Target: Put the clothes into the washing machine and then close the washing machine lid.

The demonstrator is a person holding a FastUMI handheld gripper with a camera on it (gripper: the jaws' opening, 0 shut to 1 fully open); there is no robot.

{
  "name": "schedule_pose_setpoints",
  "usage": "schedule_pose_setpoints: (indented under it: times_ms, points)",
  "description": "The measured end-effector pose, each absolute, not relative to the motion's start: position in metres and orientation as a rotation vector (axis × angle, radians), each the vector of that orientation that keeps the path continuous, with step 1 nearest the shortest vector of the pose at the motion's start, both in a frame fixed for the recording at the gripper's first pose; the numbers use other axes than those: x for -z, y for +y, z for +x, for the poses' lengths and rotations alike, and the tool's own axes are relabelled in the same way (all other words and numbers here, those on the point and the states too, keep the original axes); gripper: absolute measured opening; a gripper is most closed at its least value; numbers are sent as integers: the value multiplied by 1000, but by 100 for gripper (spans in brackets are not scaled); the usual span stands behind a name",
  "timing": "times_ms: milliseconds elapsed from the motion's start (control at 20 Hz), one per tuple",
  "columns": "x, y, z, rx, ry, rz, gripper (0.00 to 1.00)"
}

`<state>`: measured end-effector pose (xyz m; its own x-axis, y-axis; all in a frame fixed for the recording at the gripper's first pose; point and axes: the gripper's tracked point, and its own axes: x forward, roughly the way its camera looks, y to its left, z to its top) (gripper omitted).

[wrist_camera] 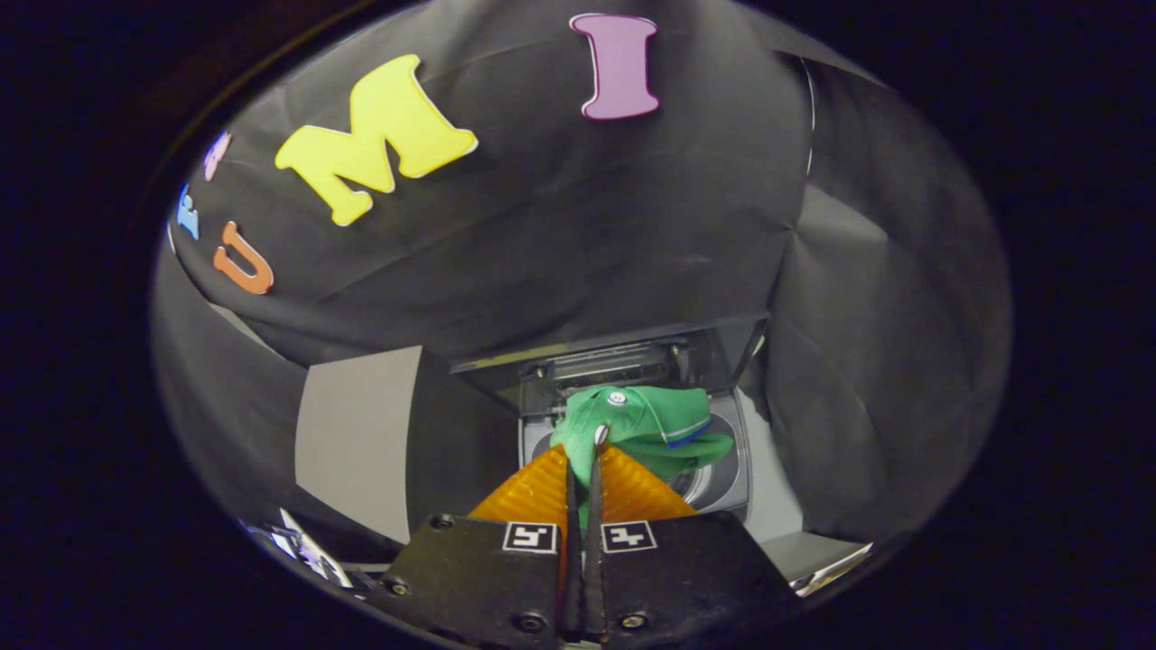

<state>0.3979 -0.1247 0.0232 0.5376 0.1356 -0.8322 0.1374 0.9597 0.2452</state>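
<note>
My gripper [583,460] is shut on a green garment [646,424], a collared shirt with white buttons and a blue-and-white trimmed collar. Both orange fingers [533,492] pinch a fold of it between their tips, and the rest bunches up just ahead of them. The garment hangs over the open top of a small grey washing machine [727,483], whose round drum opening shows behind and below the cloth. The machine's lid [623,357] stands raised at the back, beyond the garment.
A light grey panel [357,433] stands to the left of the machine. Black cloth walls close in behind and on the right. Some papers [302,546] lie low on the left, near the gripper's body.
</note>
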Motion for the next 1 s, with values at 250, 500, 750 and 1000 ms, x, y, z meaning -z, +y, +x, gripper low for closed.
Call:
schedule_pose_setpoints:
  times_ms: [250, 500, 750, 1000]
  points:
    - [13, -126, 405, 0, 1054, 282, 5]
    - [47, -127, 411, 14, 1100, 288, 5]
    - [79, -124, 408, 11, 1150, 273, 5]
    - [105, -122, 405, 11, 1176, 252, 5]
